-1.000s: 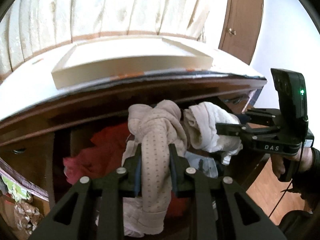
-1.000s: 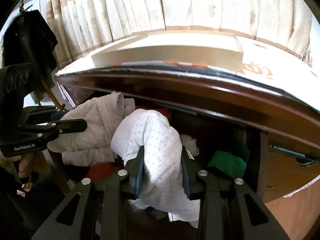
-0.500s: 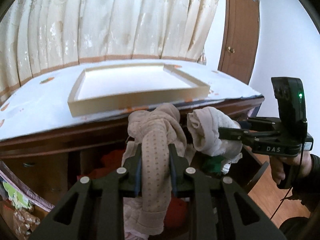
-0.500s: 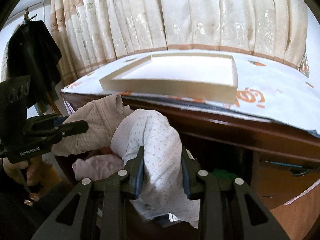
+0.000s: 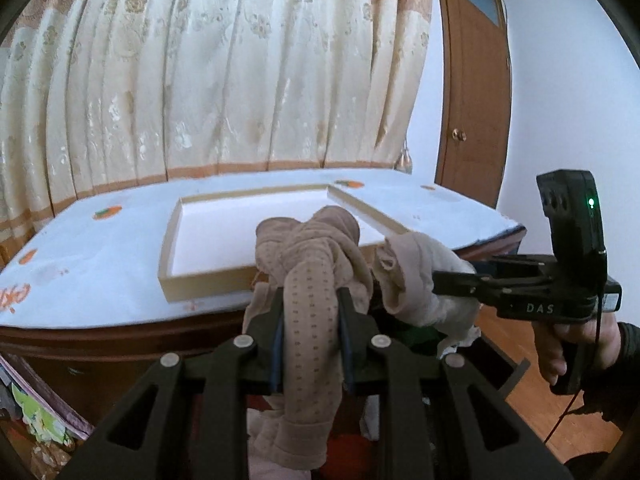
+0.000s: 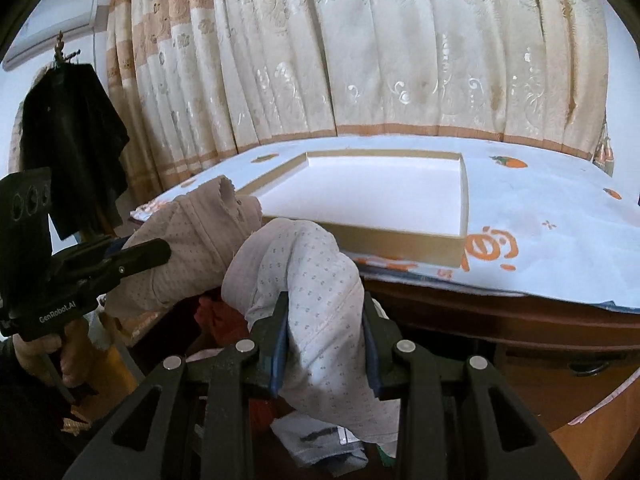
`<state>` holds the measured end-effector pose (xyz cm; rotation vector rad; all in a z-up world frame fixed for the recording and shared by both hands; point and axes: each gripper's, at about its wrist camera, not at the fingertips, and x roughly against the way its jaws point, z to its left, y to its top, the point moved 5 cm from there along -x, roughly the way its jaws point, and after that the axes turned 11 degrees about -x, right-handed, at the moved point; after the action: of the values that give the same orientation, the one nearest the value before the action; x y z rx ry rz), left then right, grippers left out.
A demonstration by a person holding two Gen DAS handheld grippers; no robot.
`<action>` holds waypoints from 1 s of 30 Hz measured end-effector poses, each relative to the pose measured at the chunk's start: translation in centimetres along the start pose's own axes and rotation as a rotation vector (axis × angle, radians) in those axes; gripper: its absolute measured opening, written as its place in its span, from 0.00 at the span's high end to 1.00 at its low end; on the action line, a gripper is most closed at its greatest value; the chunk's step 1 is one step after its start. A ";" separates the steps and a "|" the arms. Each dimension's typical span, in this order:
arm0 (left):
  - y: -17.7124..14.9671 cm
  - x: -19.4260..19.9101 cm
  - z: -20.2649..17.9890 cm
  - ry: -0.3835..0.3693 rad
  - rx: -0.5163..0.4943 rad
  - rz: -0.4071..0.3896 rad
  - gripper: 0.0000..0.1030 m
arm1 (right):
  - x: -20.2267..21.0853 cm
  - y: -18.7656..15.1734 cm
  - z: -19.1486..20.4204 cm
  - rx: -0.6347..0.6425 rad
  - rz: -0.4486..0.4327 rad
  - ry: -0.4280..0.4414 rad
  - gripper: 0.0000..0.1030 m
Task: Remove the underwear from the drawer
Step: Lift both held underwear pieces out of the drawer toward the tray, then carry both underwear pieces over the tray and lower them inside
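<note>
Clamped between the pads of the left gripper [image 5: 310,330]: a beige dotted pair of underwear [image 5: 308,280], bunched into a knot ahead of the fingertips and trailing down behind the jaws. Just to the right of that, held side-on by a hand [image 5: 576,344]: the right gripper [image 5: 436,280], likewise clenched on cloth. Seen along its own fingers, pinched tight between the blue pads of the right gripper [image 6: 324,328]: a white dotted pair of underwear [image 6: 308,280], humped over the fingertips and hanging loose beneath. Immediately left of it, touching or nearly so: the beige pair [image 6: 192,248] in the black fingers of the left gripper [image 6: 160,252]. Below both bundles, lifted clear of it: the open drawer [image 5: 516,368] of a dark wooden cabinet, red and pale garments [image 6: 218,314] heaped inside. Ahead and at about bundle height: the cabinet top under a white cloth with orange prints [image 6: 560,240]. Resting on that cloth, straight ahead: a shallow open box with tan walls and a white floor [image 6: 400,236]. Further back: cream patterned curtains [image 5: 220,80]. Far right of the left gripper: a brown door [image 5: 476,120]. Far left of the right gripper: a dark garment on a hook [image 6: 72,128].
</note>
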<state>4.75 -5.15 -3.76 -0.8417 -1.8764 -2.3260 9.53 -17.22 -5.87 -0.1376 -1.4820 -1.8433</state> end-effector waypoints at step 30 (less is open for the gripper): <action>11.3 -5.2 6.1 0.103 -0.057 -0.071 0.80 | -1.6 14.4 0.4 -0.066 -0.116 0.031 0.67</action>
<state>15.59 -4.14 4.87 -0.6561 -1.8367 -2.4238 19.24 -16.76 4.82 -0.0549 -1.4348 -1.9791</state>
